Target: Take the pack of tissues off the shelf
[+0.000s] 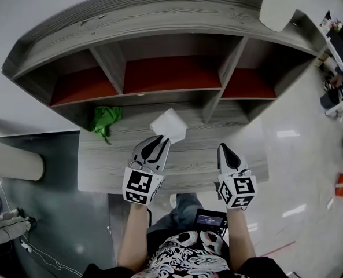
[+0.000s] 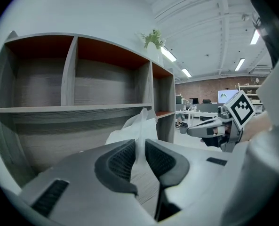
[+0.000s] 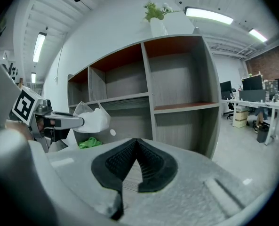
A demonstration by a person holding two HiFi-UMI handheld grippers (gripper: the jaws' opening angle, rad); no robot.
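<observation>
Tissue pack (image 1: 169,125) | left claw (image 1: 157,139) pinching its edge, seemingly | right claw (image 1: 224,148) pressed together | both tilted down

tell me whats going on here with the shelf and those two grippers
A person holds a gripper in each hand before a grey shelf. The left gripper is shut on the wrapper edge of the white pack of tissues, out in front of the shelf. The right gripper is shut and empty. A green cloth lies on the ledge.
</observation>
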